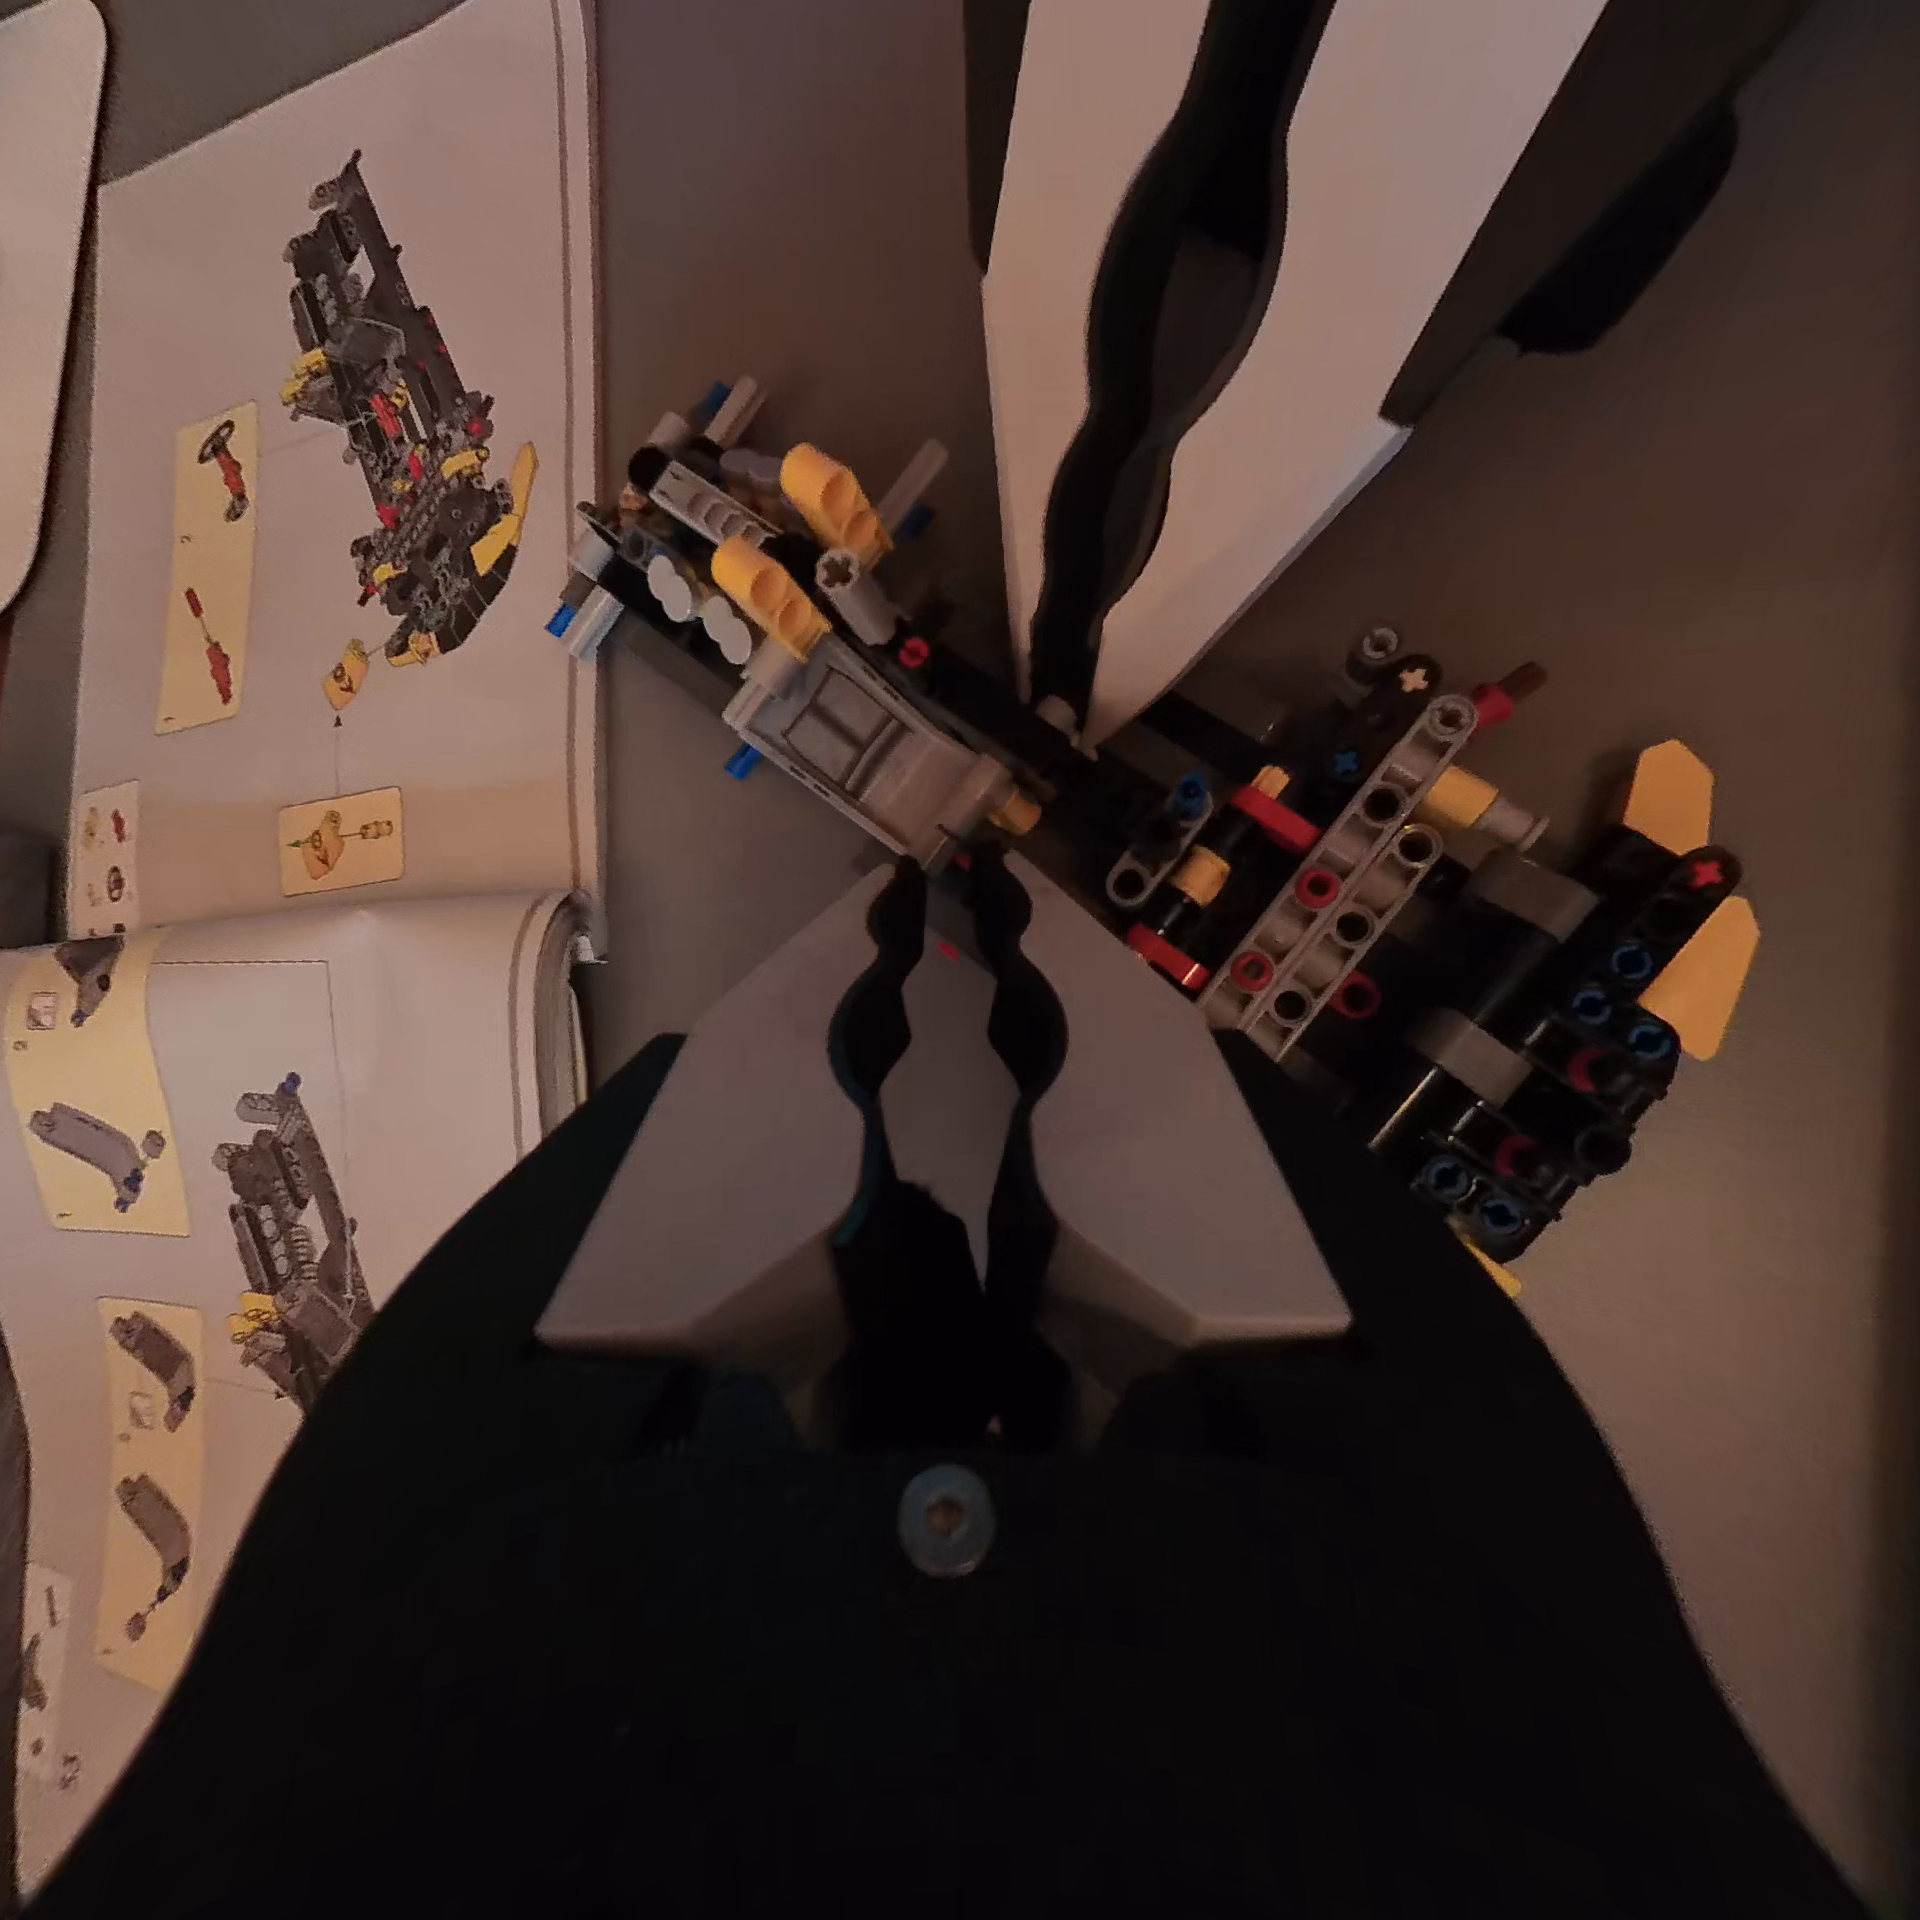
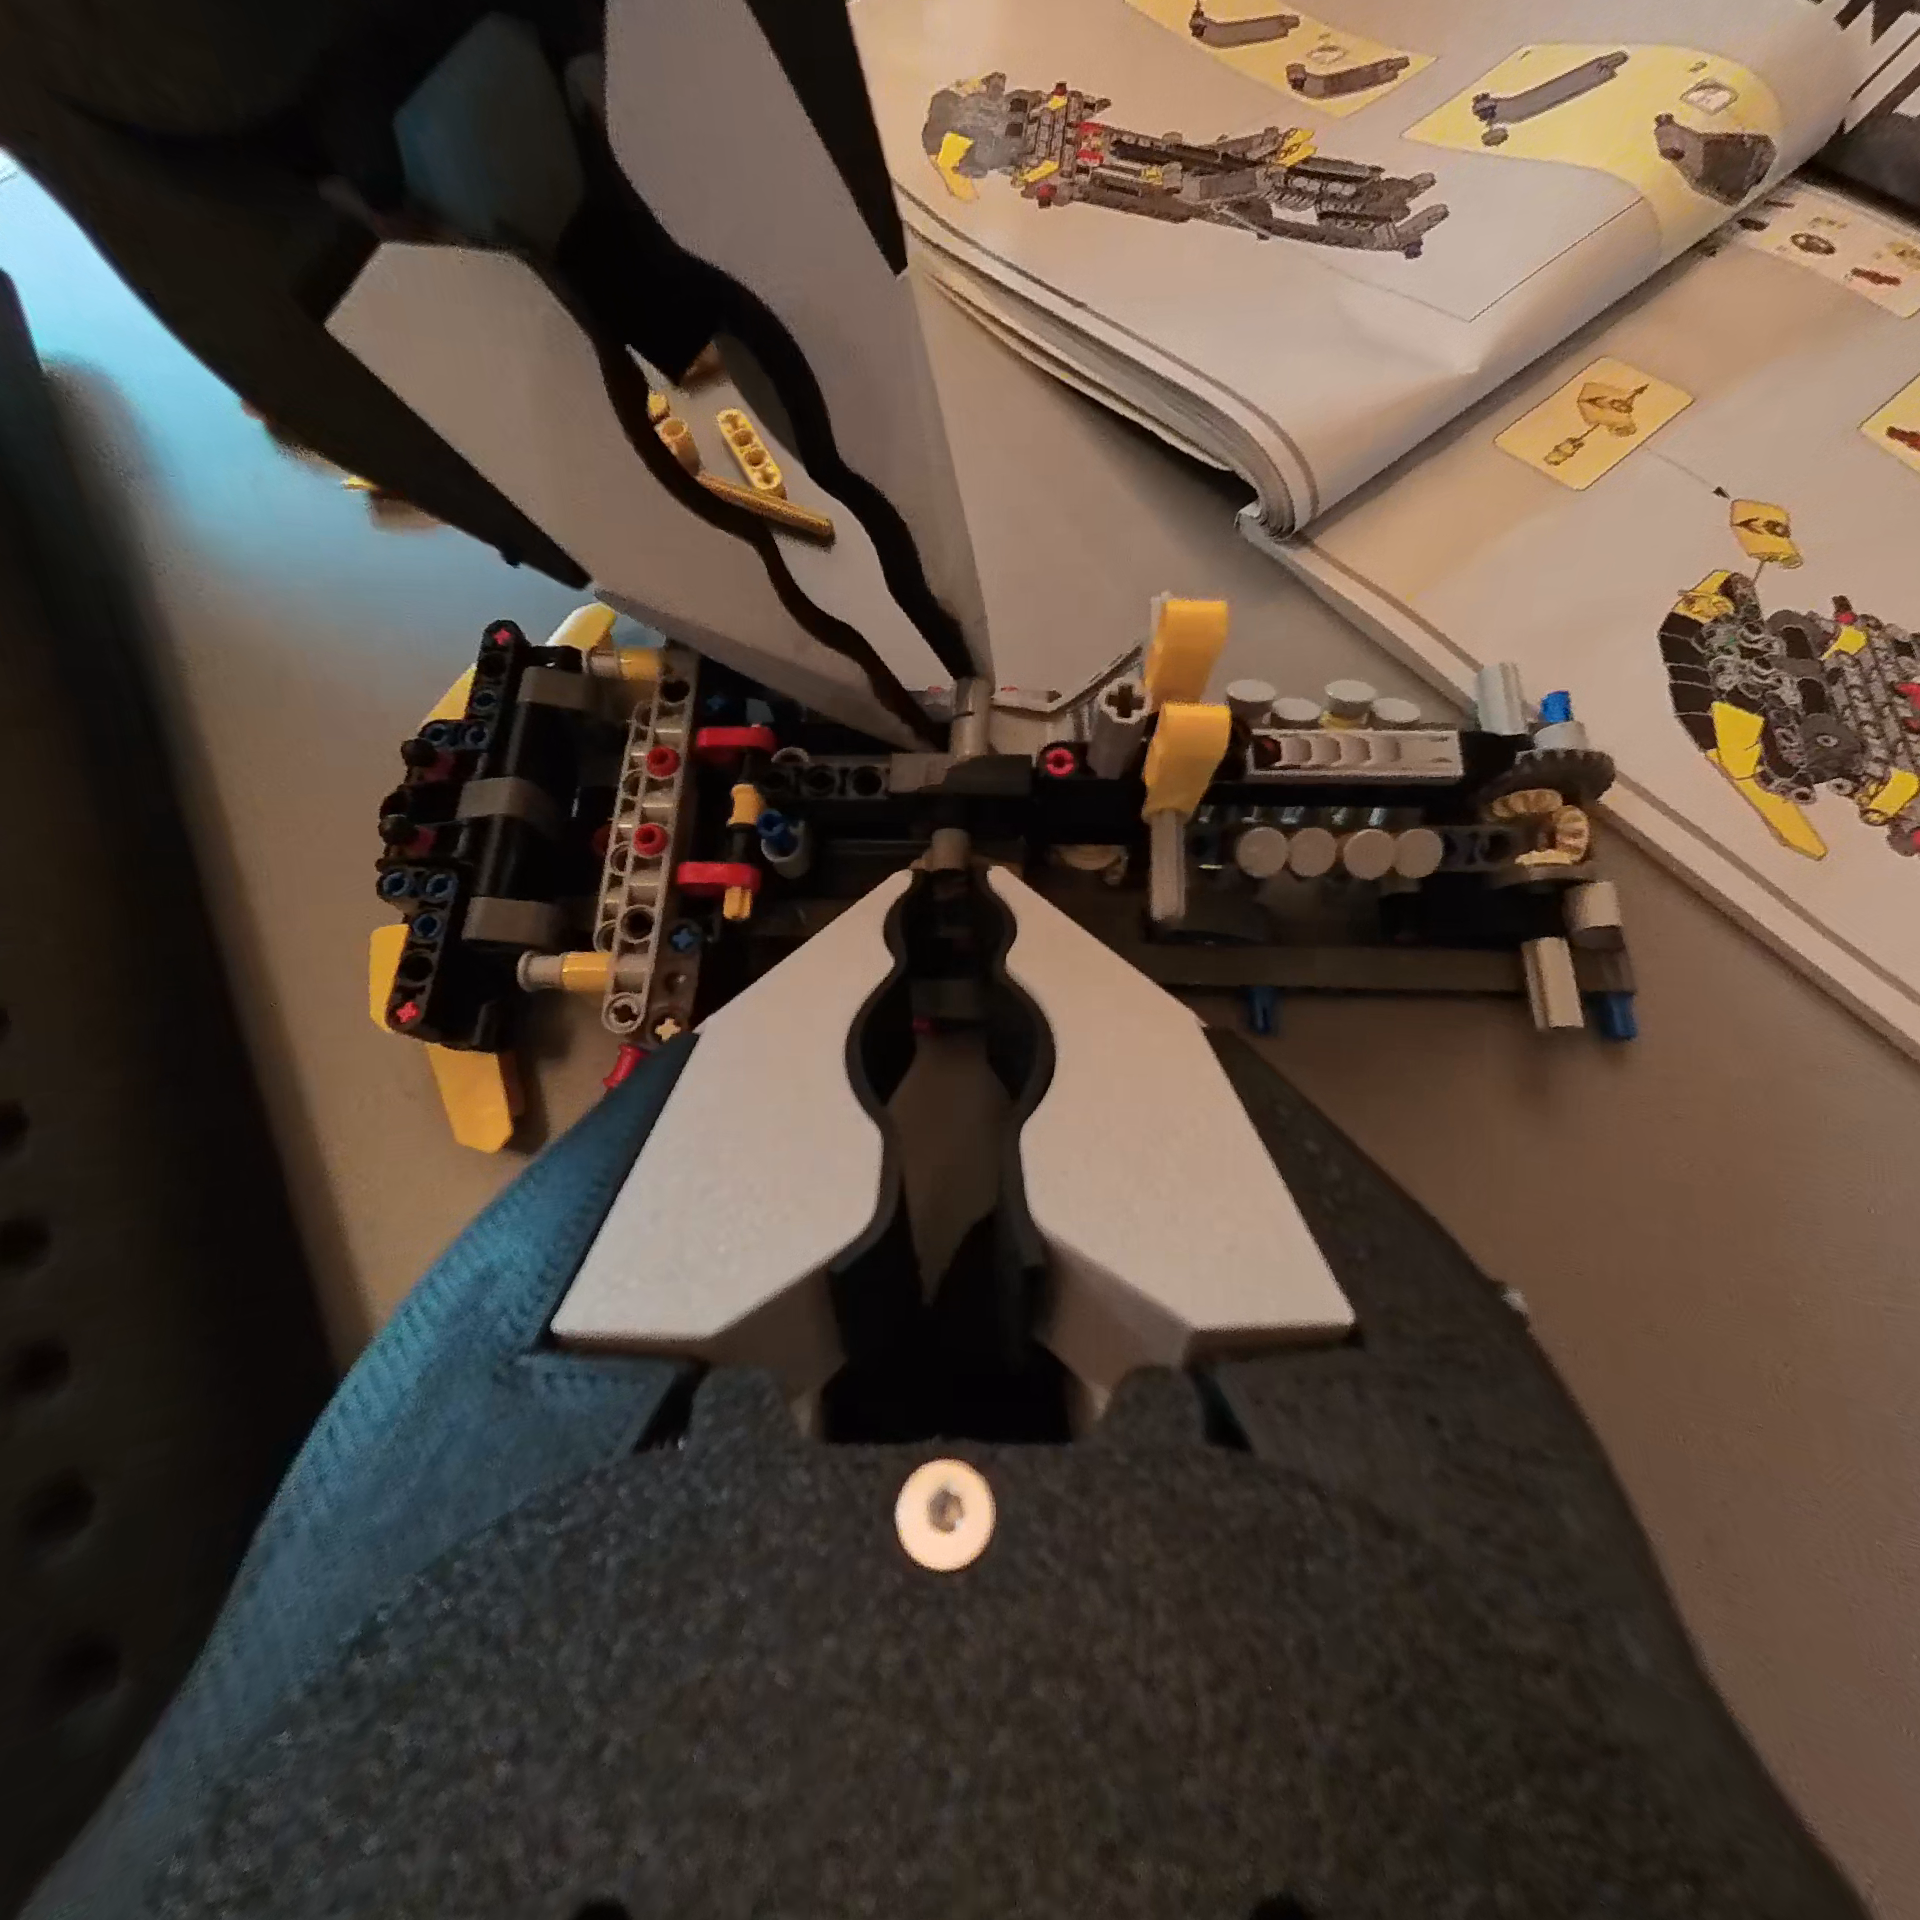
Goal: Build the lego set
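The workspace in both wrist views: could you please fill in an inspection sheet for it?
Surface: plain grey-brown table, dimly lit.
Job's things: part-built lego chassis lying flat; black, grey and yellow, with red and blue pins. Open instruction booklet beside it.
Clutter: a few loose yellow pieces lying past the chassis.
Grippers: left gripper and right gripper meet the chassis middle from opposite sides, fingers nearly closed at small grey parts; a firm grip cannot be confirmed.
Cables: nothing seen.
Surroundings: dark perforated object at the right view's left edge; otherwise nothing seen.
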`<state>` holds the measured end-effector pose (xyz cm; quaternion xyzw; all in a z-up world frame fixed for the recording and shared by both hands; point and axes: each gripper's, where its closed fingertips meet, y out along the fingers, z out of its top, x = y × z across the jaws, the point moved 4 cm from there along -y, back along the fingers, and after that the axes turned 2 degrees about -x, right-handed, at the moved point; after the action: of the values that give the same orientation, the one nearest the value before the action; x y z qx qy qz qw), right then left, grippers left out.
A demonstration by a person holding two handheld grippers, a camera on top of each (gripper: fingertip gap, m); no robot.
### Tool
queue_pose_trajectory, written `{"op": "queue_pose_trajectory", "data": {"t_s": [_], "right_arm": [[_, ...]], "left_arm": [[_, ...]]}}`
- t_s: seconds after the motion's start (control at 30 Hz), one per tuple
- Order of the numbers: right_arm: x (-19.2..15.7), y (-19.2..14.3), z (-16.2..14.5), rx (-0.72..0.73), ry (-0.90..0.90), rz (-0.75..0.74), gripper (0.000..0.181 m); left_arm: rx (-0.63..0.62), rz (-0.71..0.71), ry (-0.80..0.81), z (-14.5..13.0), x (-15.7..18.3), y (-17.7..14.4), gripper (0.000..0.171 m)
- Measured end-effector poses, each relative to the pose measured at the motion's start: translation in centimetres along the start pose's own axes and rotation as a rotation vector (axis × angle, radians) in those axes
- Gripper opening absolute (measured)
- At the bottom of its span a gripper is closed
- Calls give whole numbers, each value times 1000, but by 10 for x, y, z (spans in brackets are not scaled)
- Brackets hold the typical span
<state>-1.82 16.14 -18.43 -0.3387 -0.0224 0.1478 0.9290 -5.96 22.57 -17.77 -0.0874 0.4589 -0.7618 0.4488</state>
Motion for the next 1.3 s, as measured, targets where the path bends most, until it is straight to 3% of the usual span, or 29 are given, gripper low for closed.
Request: {"op": "queue_pose_trajectory", "data": {"t_s": [0.27,0.37,0.4,0.47,0.57,0.67,0.83,1.03,1.3], "right_arm": [[-1,2,0,3,-19,5,7],[-4,-5,0,-2,-27,71,10],[-8,-14,3,-13,-42,121,15],[-20,-36,18,-31,-129,277,38],[-21,-48,40,-226,-508,366,61],[-12,-28,54,-346,-935,419,40],[-1,8,45,-623,-1210,546,46],[-5,23,46,-692,-1256,639,37],[-4,22,46,-697,-1315,635,31]], "left_arm": [[24,-7,21,-1,-4,0,4],[65,-94,-83,-5,-7,-3,14],[56,-116,-120,-11,-10,-6,24],[92,-111,-200,-21,-24,-14,17],[218,-85,-315,-21,-45,-22,13],[291,43,-383,-23,-70,-26,14],[389,162,-425,-25,-89,-39,10],[411,175,-441,-31,-97,-43,9],[362,169,-412,-35,-97,-33,9]]}}
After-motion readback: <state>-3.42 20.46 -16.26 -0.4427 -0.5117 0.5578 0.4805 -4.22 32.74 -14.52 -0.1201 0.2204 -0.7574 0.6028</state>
